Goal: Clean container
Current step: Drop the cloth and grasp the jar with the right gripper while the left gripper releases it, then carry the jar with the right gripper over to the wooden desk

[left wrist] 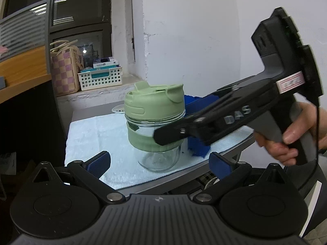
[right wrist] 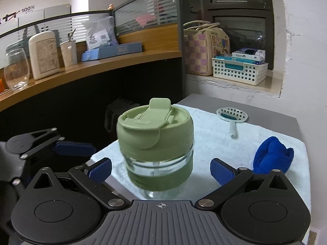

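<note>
We see a glass container that stands upright on a pale blue towel, which covers a grey table. The container has a green lid closed on top and a green band around its middle; the bottom part is clear glass.

The right gripper is at the container, with one blue pad on each side of the glass. The pads are spread wider than the container, and we cannot tell that they touch it. In the left wrist view this same gripper reaches in from the right, held by a hand, and its black finger lies across the green band.

The left gripper is in front of the container, its fingers apart and holding nothing — the container stands beyond them.

A blue cloth lies crumpled on the towel, to the right of the container and apart from it. Farther back a small white strainer rests at the towel's edge. On the ledge behind there are a white perforated basket and a checkered bag.
</note>
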The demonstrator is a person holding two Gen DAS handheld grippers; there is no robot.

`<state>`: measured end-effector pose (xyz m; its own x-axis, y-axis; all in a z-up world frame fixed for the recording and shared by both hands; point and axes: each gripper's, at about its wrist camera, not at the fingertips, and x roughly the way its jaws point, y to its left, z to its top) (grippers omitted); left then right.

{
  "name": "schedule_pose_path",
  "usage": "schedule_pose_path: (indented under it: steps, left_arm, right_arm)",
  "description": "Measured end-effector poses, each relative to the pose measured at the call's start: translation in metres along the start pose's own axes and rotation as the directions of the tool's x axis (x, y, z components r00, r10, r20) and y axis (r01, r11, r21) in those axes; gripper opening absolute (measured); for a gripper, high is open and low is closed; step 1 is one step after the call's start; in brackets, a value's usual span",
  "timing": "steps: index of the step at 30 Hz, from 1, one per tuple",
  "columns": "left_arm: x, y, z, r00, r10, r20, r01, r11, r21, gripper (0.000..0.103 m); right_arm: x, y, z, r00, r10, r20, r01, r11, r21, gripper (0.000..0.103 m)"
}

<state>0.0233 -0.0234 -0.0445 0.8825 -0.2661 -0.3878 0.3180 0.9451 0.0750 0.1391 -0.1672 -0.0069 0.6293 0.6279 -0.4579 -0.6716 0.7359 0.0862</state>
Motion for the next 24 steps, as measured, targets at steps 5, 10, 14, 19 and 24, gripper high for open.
schedule_pose_path:
  steps: [5,10,14,19,24]
  left_arm:
    - [-0.004,0.004,-0.003,1.0,0.013,0.003,-0.013,1.0,-0.017,0.103]
    - [-0.01,0.012,-0.003,0.999,0.038,0.009,-0.037,0.998,-0.06,0.103]
    - [-0.017,0.018,-0.001,0.998,0.056,0.026,-0.053,0.993,-0.106,0.103]
    - [-0.028,0.02,0.002,0.996,0.071,0.049,-0.065,0.991,-0.117,0.103]
    - [-0.038,0.021,0.008,0.994,0.092,0.066,-0.085,0.991,-0.101,0.103]
  right_arm:
    - [0.012,0.004,0.001,1.0,-0.014,0.026,0.014,1.0,0.003,0.102]
    - [0.019,0.01,0.003,0.999,-0.013,0.038,0.014,1.0,-0.026,0.1]
    - [0.023,0.012,0.004,0.999,-0.021,0.029,0.022,0.999,-0.04,0.086]
    - [0.024,0.009,0.007,1.0,-0.02,0.017,0.02,0.999,-0.037,0.085]
    - [0.021,0.011,0.017,1.0,-0.005,0.015,0.005,0.999,-0.042,0.084]
